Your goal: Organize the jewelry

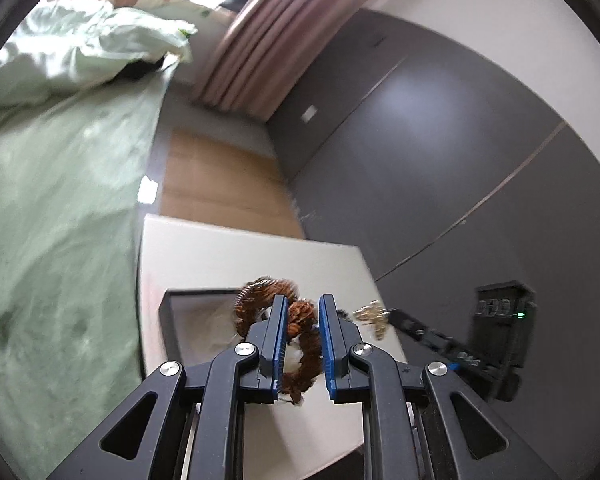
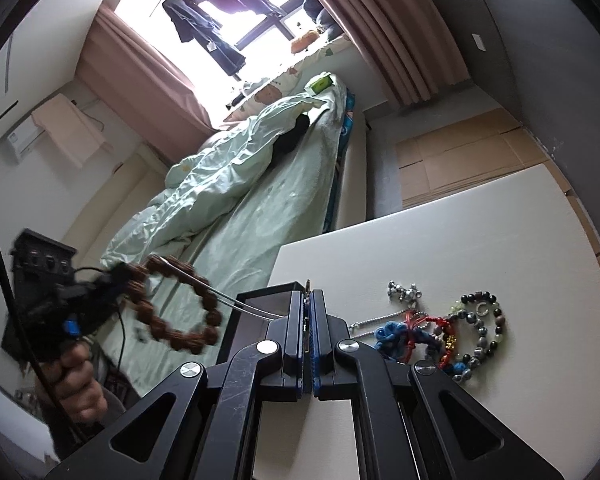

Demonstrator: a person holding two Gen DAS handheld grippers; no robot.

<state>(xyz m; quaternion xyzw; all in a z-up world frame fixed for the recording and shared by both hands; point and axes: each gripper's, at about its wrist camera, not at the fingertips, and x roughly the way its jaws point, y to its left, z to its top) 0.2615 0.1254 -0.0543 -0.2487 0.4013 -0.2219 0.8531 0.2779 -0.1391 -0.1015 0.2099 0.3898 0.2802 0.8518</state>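
Observation:
My left gripper [image 1: 303,308] is shut on a brown beaded bracelet [image 1: 300,316], held in the air above a dark box [image 1: 168,312] on the white table [image 1: 220,248]. The bracelet [image 2: 176,308] and left gripper [image 2: 96,300] also show at the left of the right wrist view. My right gripper [image 2: 310,300] is shut on a thin gold piece; its gold ornament [image 1: 372,316] shows in the left wrist view. The box [image 2: 260,304] sits just beyond it. A pile of bead bracelets [image 2: 476,328], a blue and red cord piece [image 2: 400,336] and silver beads [image 2: 404,292] lie on the table [image 2: 460,240].
A bed with green bedding [image 2: 240,208] runs along the table's left side. Cardboard [image 2: 460,160] lies on the floor beyond the table. A grey wall [image 1: 440,160] stands to the right. Pink curtains [image 2: 388,32] hang by the window.

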